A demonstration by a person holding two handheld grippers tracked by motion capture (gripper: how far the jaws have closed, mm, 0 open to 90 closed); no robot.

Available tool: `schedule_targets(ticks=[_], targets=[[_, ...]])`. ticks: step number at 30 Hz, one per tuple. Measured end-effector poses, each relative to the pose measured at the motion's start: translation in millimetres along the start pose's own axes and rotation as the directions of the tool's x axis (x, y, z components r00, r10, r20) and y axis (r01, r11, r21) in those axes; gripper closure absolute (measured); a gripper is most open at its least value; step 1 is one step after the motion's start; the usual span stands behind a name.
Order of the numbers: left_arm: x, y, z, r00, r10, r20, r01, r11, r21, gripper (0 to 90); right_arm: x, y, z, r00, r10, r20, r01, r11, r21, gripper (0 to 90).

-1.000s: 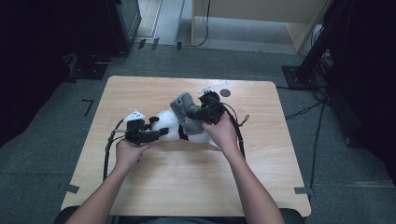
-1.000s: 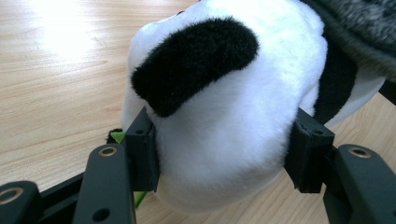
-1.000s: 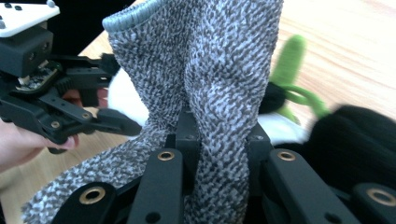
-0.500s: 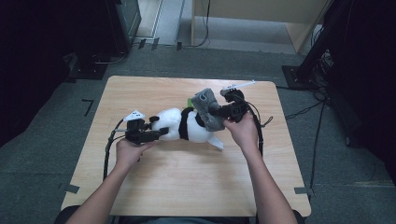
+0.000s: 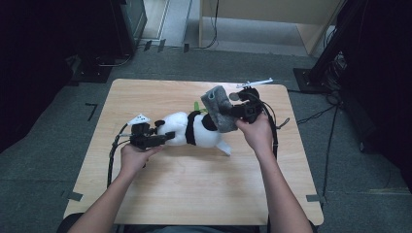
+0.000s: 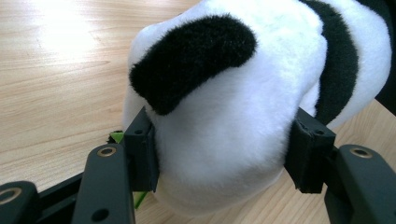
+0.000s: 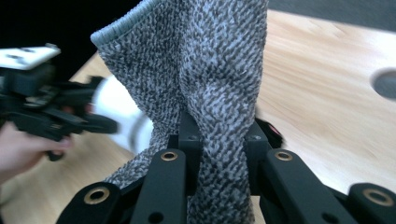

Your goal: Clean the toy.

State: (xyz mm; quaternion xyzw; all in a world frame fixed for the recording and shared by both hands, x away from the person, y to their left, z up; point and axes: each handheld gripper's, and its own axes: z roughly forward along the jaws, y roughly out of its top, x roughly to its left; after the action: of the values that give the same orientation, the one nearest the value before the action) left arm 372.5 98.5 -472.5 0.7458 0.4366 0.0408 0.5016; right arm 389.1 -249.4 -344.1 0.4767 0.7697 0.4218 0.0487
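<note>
Our right hand-held gripper (image 5: 232,112), clamping the grey knitted cloth (image 5: 219,108), has pulled it toward the desk's (image 5: 160,194) far right corner, off the black-and-white plush panda (image 5: 192,130), whose head our left hand-held gripper (image 5: 164,139) pins mid-desk.

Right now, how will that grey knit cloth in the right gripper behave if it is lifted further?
Probably floppy: the grey knit cloth folds and bunches where the right gripper pinches it. Likely light, since its free edge stands up from a narrow pinch. The coarse knit looks grippy, so slipping seems unlikely.
</note>
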Motion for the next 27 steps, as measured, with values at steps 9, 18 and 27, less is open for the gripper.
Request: schedule_targets(ticks=[9,18,27], targets=[[-1.0,-0.6,-0.1,1.0000,0.006,-0.001,-0.006,1.0000,-0.004,39.0,65.2,31.9,55.9,0.9907,-0.107,-0.084,0.111,0.993,0.049,77.1],[-1.3,-0.5,-0.9,0.9998,0.019,-0.006,-0.019,0.9998,0.002,38.7,92.1,27.9,113.1,0.9854,-0.105,-0.134,0.121,0.986,0.115,76.4],[-1.8,-0.6,0.2,0.9998,0.017,-0.006,-0.017,0.9998,0.002,38.0,86.0,19.4,121.4,0.9925,-0.082,-0.091,0.095,0.985,0.146,72.0]])
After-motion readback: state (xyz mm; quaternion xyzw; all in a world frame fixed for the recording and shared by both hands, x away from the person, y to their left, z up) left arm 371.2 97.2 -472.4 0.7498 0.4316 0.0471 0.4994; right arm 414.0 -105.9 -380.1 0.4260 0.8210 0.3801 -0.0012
